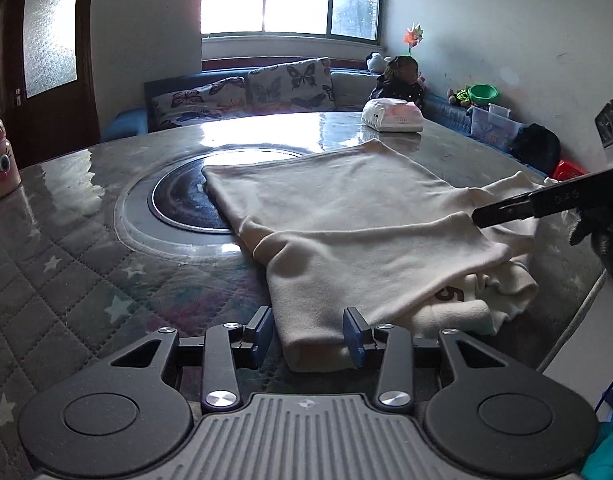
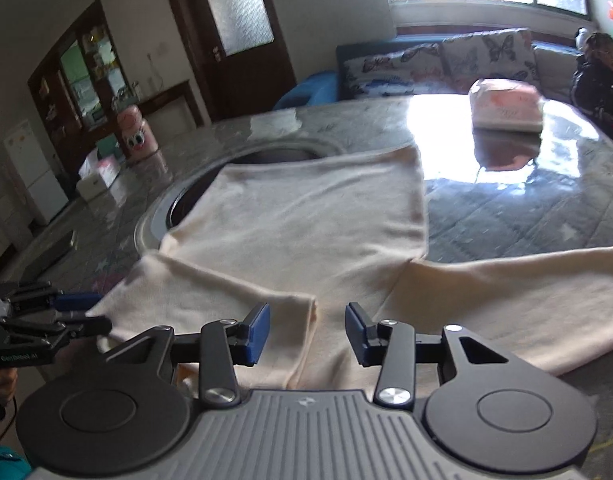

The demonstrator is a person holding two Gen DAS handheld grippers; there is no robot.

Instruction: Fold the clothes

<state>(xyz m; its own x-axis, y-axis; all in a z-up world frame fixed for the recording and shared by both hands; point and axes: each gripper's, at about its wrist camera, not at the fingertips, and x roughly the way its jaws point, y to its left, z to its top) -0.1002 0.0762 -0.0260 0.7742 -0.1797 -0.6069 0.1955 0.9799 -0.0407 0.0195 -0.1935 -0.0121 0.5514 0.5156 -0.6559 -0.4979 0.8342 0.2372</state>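
Round table (image 1: 86,216): cream garment (image 1: 346,220) lying at centre, one sleeve (image 2: 506,312) extended toward 3 o'clock. Left gripper (image 1: 308,334): jaws wide, straddling folded garment edge. Right gripper (image 2: 307,334): jaws wide, above garment, gripping nothing.

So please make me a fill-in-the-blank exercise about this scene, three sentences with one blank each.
1. The garment on the table has the colour ____.
2. Both the left claw and the right claw are ____, holding nothing.
3. The cushions on the sofa show a pattern of ____.

Missing words: cream; open; butterflies
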